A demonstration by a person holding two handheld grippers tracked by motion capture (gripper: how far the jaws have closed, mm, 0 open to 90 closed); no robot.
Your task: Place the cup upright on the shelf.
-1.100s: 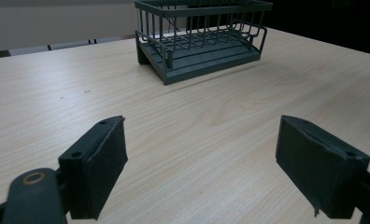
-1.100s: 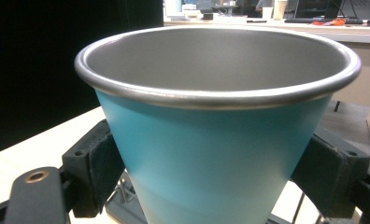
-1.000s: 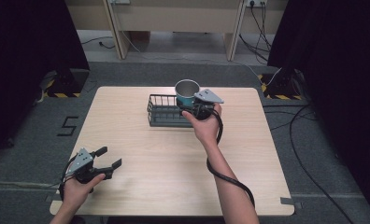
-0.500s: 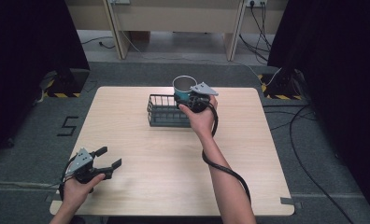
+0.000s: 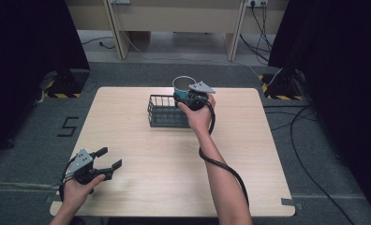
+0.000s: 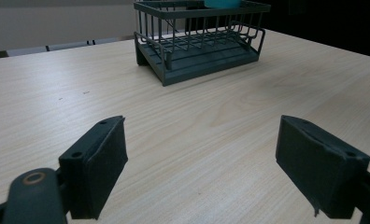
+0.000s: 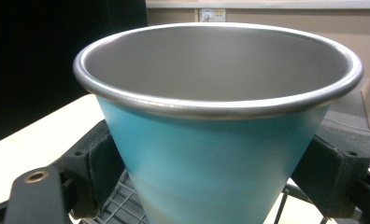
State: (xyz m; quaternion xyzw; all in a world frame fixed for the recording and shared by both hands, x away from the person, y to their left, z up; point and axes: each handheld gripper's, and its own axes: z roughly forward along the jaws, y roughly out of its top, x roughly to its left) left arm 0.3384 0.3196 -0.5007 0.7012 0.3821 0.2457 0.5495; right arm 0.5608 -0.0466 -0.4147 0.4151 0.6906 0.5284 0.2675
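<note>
A teal metal cup (image 5: 182, 87) with a steel rim is held upright over the right end of a dark wire rack (image 5: 166, 111), which stands at the table's far middle. My right gripper (image 5: 189, 97) is shut on the cup; in the right gripper view both pads press the teal cup (image 7: 216, 144) at its sides, with the rack's wires (image 7: 127, 205) just below. My left gripper (image 5: 107, 158) rests near the front left corner, jaws wide open with nothing between them. The left gripper view shows the rack (image 6: 199, 42) farther up the table.
The light wooden table (image 5: 141, 154) lies bare between the two hands. Dark curtains flank the room, and cables (image 5: 310, 140) trail over the grey floor at the right. A floor mark shaped like a 5 (image 5: 68, 126) sits to the left.
The right hand has carried the cup slightly back and to the left, over the rack's right end. The left gripper has stayed put.
</note>
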